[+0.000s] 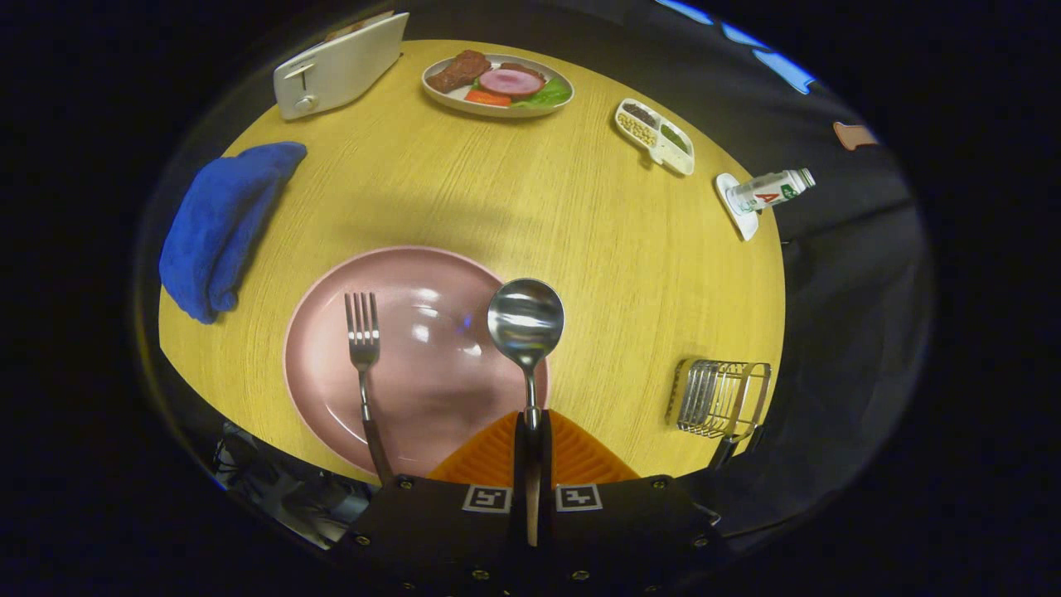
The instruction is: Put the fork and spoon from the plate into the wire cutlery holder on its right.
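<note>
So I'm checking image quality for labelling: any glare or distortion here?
Gripper view: lamp glare on the pink plate and the spoon bowl; fisheye bends the table edge; gripper shut on the spoon handle; fork stays sharp.

The round wooden bench (514, 207) carries a pink plate (431, 365), with a blue towel (220, 224) left of it, a wire cutlery holder (719, 398) right, and a toaster (340, 66), food plate (497, 84), divided dish (655, 137) and bottle (769, 191) beyond.

One fork (362, 332), one spoon (525, 319), two plates (414, 365) (497, 104), one holder (719, 398), one bottle (771, 191)
</note>
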A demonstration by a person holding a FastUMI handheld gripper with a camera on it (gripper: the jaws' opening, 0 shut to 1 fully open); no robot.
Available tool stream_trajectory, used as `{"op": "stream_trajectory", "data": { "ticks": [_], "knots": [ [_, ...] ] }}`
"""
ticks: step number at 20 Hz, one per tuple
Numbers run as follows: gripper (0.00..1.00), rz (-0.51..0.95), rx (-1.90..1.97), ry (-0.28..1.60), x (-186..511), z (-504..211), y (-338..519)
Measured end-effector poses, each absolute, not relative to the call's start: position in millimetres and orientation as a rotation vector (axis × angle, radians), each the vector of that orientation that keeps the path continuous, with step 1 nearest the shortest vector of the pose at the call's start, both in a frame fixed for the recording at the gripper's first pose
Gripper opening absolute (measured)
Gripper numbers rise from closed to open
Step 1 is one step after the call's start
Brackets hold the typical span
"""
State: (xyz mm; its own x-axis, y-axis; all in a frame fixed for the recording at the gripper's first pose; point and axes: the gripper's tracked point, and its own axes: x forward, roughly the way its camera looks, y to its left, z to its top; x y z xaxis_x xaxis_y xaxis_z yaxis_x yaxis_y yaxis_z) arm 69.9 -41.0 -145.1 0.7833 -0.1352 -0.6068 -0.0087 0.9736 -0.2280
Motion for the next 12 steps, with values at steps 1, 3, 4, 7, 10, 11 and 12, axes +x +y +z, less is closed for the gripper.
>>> {"op": "stream_trajectory", "data": {
  "ticks": [1, 3, 4, 7, 10, 11, 12],
  "knots": [
    [0.05, -0.082, -0.212, 0.663, 68, -141, -49],
    [0.05, -0.112, -0.184, 0.659, 65, -135, -68],
    [0.05, -0.129, -0.171, 0.661, 63, -133, -78],
    [0.05, -0.184, -0.128, 0.675, 58, -132, -116],
    [0.05, -0.236, -0.075, 0.693, 51, -135, -152],
    [0.05, -0.255, -0.055, 0.703, 47, -138, -165],
    [0.05, -0.270, -0.040, 0.712, 45, -141, -176]
  ]
}}
